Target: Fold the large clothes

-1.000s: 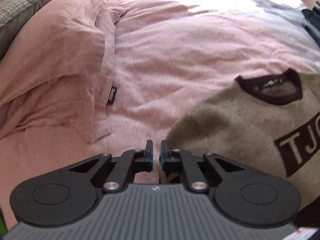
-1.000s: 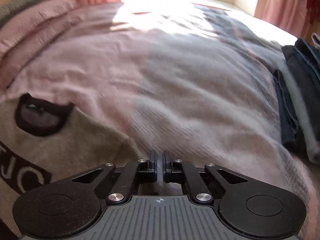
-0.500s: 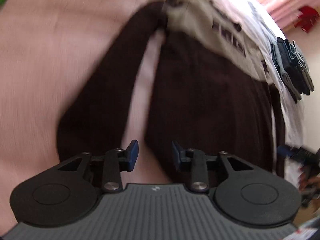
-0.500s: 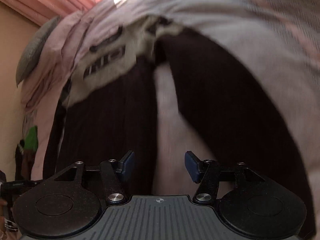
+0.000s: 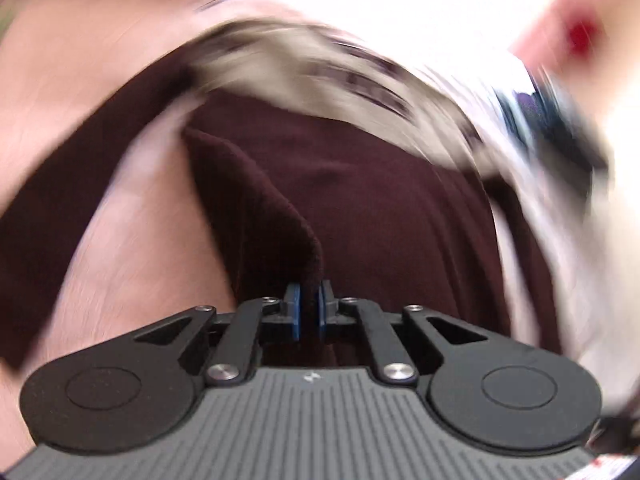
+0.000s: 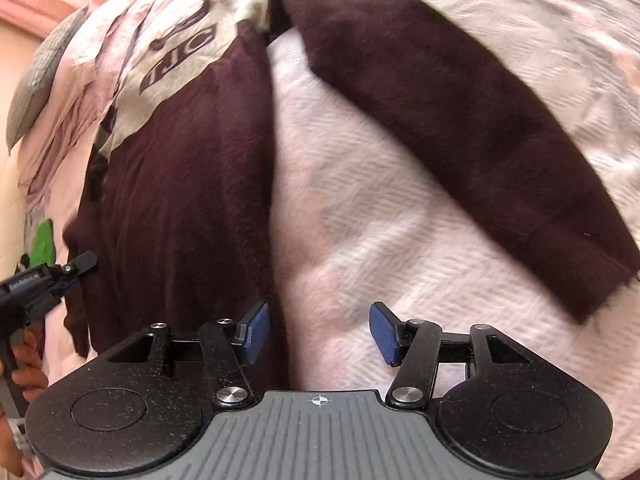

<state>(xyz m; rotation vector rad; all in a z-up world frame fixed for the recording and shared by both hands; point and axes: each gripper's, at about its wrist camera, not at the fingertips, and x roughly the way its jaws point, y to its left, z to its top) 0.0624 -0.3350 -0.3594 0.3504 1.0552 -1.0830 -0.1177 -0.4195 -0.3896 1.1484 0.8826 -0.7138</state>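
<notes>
A big sweater lies flat on the bed, dark maroon in the body (image 6: 180, 200) and beige with letters near the chest (image 6: 180, 52). One maroon sleeve (image 6: 460, 120) lies spread out to the right. My left gripper (image 5: 309, 292) has its jaws closing on a raised fold of the maroon hem (image 5: 304, 240), and the pads pinch the cloth. It also shows at the left edge of the right wrist view as the left gripper (image 6: 52, 276), at the sweater's side. My right gripper (image 6: 320, 324) stands open over the sweater's right edge and the bedspread, gripping nothing.
A pale pink textured bedspread (image 6: 360, 220) covers the bed. A grey pillow (image 6: 36, 80) sits at the far left. A blurred dark pile of clothes (image 5: 560, 128) lies at the right. A hand (image 6: 28, 356) holds the left gripper's handle.
Both grippers swung from the sweater's shoulders to its hem end. The left one opened and then shut on the hem. The right one opened wide and has stayed so.
</notes>
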